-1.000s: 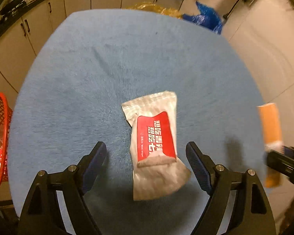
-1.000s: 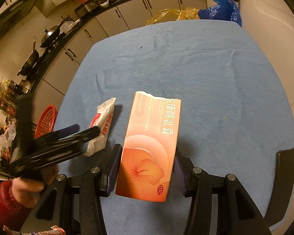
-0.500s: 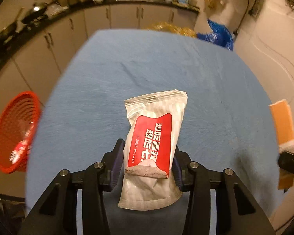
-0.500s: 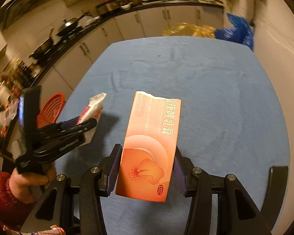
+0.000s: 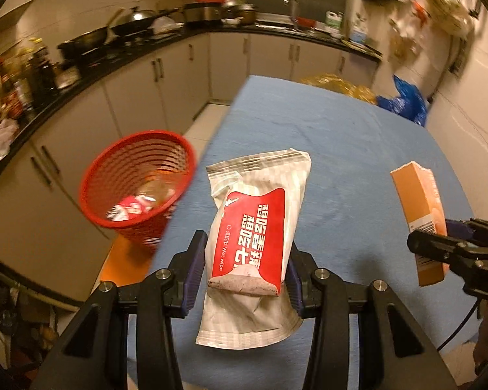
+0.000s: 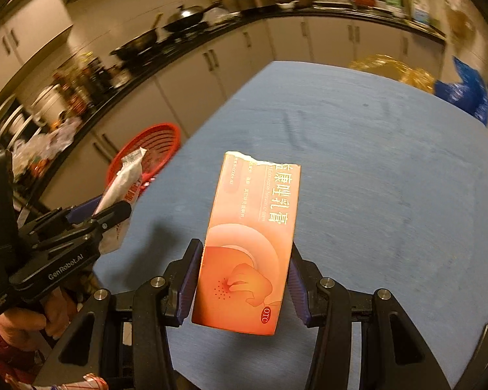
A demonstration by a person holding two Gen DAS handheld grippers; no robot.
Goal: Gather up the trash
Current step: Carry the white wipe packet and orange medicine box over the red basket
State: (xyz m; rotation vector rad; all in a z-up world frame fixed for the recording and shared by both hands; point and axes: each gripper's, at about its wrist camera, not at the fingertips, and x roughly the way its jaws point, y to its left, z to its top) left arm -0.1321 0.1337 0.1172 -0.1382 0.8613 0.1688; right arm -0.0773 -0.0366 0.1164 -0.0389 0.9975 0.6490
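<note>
- Far left, in my left wrist view: a red mesh wastebasket (image 5: 136, 185) stands on the floor beside the table edge. It holds some red-and-white wrappers (image 5: 130, 209) at the bottom.
- Above and behind the basket: a dark kitchen counter (image 5: 91, 61) with woks and bottles, over pale cabinet doors.
- Centre of the same view: my left gripper (image 5: 244, 269) pinches a wet-wipe packet (image 5: 253, 227), silver with a red label. Its jaws have just been closing, and the pads now press on both long edges of the packet's lower half. The packet hangs clear above the blue tablecloth (image 5: 341, 149), near the table's left edge and just beside the basket.
- Right of that view: my right gripper (image 5: 439, 247) shows side-on, carrying the orange carton (image 5: 418, 217) above the cloth.
- In my right wrist view, the left gripper appears at the left with the packet pointing toward the basket rim.
- Centre of the right wrist view: the right gripper pinches the orange carton, marked OTC, with a torn top flap. Both pads press its lower sides; it is held upright above the cloth.
- Far right: a blue plastic bag (image 6: 465, 91) and a crinkled yellow bag (image 6: 390, 68) lie beyond the table's far edge.
</note>
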